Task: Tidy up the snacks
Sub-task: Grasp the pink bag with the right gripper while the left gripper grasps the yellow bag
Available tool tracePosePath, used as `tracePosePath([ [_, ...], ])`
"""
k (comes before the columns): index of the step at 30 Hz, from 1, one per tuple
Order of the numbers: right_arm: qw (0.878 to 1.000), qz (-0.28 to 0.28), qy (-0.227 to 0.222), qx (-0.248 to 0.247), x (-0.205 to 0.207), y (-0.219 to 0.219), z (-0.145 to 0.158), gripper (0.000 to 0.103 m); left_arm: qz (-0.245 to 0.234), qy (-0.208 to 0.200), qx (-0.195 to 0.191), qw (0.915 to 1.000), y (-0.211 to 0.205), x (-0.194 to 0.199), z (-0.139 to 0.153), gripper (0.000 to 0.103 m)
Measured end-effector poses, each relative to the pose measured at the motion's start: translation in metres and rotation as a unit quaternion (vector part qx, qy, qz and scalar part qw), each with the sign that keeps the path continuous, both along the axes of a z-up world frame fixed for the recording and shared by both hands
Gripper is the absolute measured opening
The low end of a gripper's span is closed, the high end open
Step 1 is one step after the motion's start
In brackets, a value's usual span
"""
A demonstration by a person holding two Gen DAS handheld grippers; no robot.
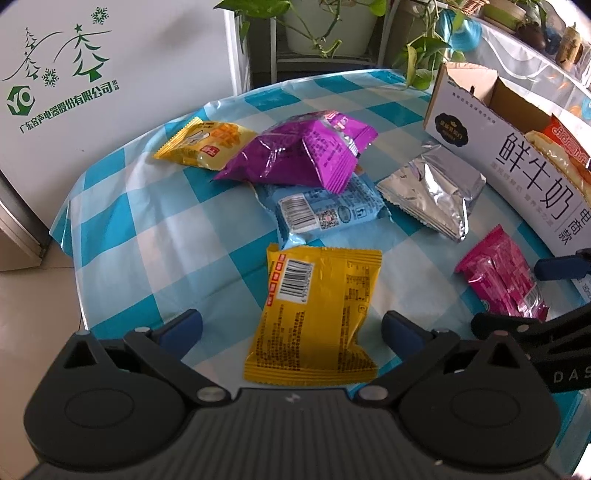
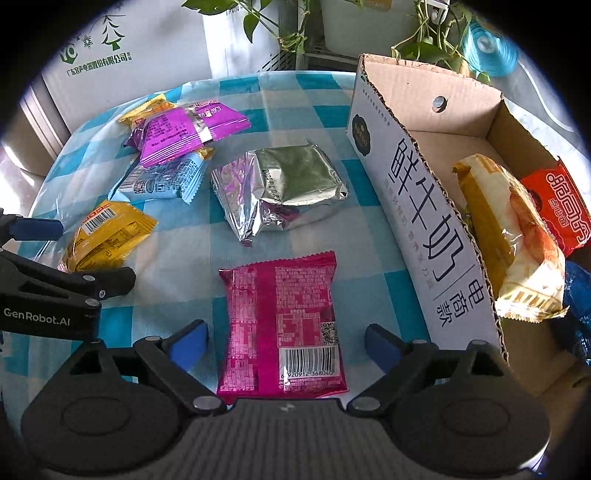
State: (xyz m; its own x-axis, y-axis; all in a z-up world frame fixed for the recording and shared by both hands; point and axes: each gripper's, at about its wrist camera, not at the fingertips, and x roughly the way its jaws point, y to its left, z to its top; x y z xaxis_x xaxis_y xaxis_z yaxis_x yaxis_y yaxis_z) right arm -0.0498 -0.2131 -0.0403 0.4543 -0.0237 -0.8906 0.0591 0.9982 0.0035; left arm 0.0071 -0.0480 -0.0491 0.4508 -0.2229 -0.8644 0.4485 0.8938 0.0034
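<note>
Partly hidden under the purple packet, blue packet; both grippers' fingers spread wide.

A round table is covered by a blue-and-white checked cloth. Behind it, a white appliance printed with green trees, snowflakes and lettering is seen. Further back, a white plant pot is set on a metal rack, with green leafy vines trailing down beside it. A light tiled floor is visible below.
</note>
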Motion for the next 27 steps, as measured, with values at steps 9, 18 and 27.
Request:
tracePosePath([
  [9,1.000,0.006,-0.003,0.002,0.000,0.000,0.000,0.093,-0.007,-0.006,0.002,1.0000,-0.004,-0.001,0.001,0.103],
  [18,1.000,0.020,-0.017,0.002,-0.001,-0.001,0.007,0.069,-0.044,-0.020,-0.008,0.9988,-0.015,-0.007,0.007,0.074],
  [27,0.999,0.019,-0.025,0.022,-0.004,-0.008,0.011,0.057,-0.044,-0.023,-0.016,0.9986,-0.017,-0.014,0.012,0.052],
])
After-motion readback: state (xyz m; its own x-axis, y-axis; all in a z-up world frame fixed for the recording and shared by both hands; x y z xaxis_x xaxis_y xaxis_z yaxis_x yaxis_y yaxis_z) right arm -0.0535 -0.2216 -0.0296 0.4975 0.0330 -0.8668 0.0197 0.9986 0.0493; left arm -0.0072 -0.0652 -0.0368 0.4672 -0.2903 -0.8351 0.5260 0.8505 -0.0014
